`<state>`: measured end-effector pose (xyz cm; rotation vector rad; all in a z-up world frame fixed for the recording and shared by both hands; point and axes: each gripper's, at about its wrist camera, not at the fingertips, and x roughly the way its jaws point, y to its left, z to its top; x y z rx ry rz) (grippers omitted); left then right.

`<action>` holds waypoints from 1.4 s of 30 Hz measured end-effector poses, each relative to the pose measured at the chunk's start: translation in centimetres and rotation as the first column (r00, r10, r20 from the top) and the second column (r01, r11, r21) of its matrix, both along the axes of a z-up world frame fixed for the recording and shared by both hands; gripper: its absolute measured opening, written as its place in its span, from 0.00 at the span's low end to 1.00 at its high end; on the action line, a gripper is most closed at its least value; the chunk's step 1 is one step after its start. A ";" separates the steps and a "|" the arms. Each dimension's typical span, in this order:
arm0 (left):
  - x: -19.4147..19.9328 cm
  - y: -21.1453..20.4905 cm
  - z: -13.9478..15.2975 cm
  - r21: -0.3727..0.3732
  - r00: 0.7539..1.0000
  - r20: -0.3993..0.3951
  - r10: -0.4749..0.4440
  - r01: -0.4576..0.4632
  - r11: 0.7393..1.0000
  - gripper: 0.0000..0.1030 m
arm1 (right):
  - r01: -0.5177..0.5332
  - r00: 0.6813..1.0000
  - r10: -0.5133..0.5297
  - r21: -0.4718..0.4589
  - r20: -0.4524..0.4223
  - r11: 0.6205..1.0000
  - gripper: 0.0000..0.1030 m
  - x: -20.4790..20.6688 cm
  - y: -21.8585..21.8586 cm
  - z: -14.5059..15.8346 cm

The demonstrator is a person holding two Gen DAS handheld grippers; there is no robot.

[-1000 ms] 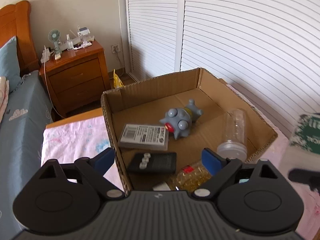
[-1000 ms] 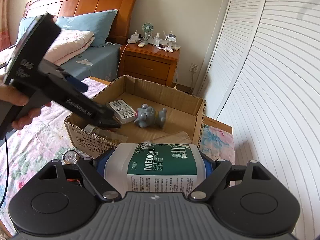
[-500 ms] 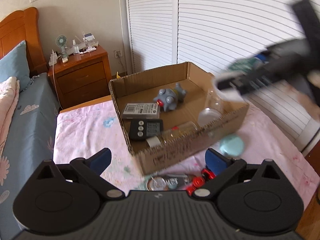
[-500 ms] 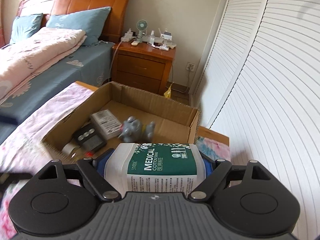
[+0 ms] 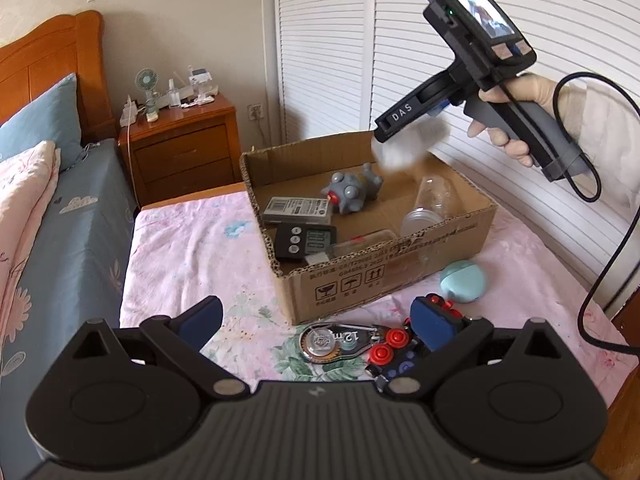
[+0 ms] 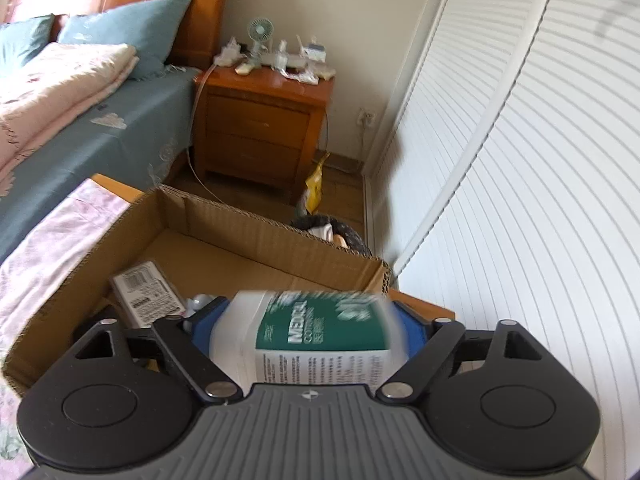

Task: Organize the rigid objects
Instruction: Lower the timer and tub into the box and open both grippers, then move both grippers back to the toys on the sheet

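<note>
An open cardboard box (image 5: 384,276) sits on the pink floral cloth; it also shows in the right wrist view (image 6: 224,220). Inside lie a grey toy (image 5: 354,192), a barcode box (image 5: 298,210), a black timer (image 5: 306,240) and a clear bottle (image 5: 430,208). My right gripper (image 6: 308,328) is over the box's far side, with the white medical cotton swab jar (image 6: 316,336) blurred and tilted between its pads. In the left wrist view the jar (image 5: 410,144) is a white blur under the right gripper (image 5: 390,120). My left gripper (image 5: 316,318) is open and empty, low over the cloth.
On the cloth in front of the box lie a tape dispenser (image 5: 336,340), a red-and-black toy (image 5: 400,344) and a teal round case (image 5: 462,282). A wooden nightstand (image 5: 180,140) and a bed (image 5: 52,220) stand to the left. Louvred doors (image 5: 500,20) lie behind.
My right gripper has moved forward and down over the box, and the jar now tilts and blurs between its pads. My left gripper has pulled back from the box, low over the cloth.
</note>
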<state>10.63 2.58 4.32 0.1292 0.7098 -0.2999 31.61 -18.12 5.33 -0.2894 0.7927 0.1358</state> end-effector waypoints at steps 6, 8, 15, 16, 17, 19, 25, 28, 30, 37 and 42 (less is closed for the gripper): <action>0.4 0.4 -0.4 -0.012 1.000 -0.019 0.015 -0.015 1.000 0.97 | -0.002 1.000 0.002 0.010 0.004 1.000 1.00 -1.8 -0.3 0.0; 0.4 0.4 -0.5 -0.012 0.999 -0.025 0.023 -0.024 1.000 0.97 | -0.004 1.000 0.004 0.015 0.006 1.000 1.00 -2.6 -0.3 0.3; 0.1 0.4 -0.5 -0.007 0.999 -0.038 0.039 -0.039 0.999 0.97 | 0.008 1.000 -0.009 0.048 0.014 0.999 1.00 -5.4 -0.5 1.0; 0.0 0.4 -0.5 -0.005 0.998 -0.037 0.042 -0.042 0.999 0.97 | 0.015 1.000 -0.015 0.055 0.012 0.998 1.00 -5.8 -0.6 0.9; 0.0 0.4 -0.5 -0.003 0.998 -0.037 0.044 -0.044 0.999 0.97 | 0.022 1.000 -0.023 0.061 0.010 0.998 1.00 -6.3 -0.6 0.9; -0.2 0.5 -0.4 0.003 0.998 -0.037 0.046 -0.046 0.999 0.97 | 0.034 0.999 -0.034 0.069 0.009 0.997 1.00 -7.5 -0.9 0.7; -0.5 0.7 -0.6 0.011 0.997 -0.046 0.056 -0.056 0.998 0.97 | 0.077 0.996 -0.081 0.098 0.035 0.992 1.00 -12.0 -1.5 -0.5; -0.6 0.7 -1.0 0.020 0.997 -0.056 0.058 -0.057 0.998 0.97 | 0.096 0.994 -0.102 0.130 0.045 0.987 1.00 -14.3 -1.7 -1.4; -0.7 0.6 -1.3 0.029 0.996 -0.067 0.053 -0.051 0.998 0.97 | 0.096 0.994 -0.104 0.154 0.045 0.983 1.00 -15.7 -1.6 -2.2; -0.9 0.2 -3.2 0.054 0.993 -0.115 0.003 0.003 0.999 0.97 | 0.070 0.997 -0.073 0.223 0.005 0.972 1.00 -19.6 -1.6 -5.6; -1.1 -0.9 -4.8 0.055 0.987 -0.118 -0.110 0.117 0.992 0.97 | 0.075 0.997 -0.068 0.196 -0.045 0.978 1.00 -21.0 -1.6 -8.3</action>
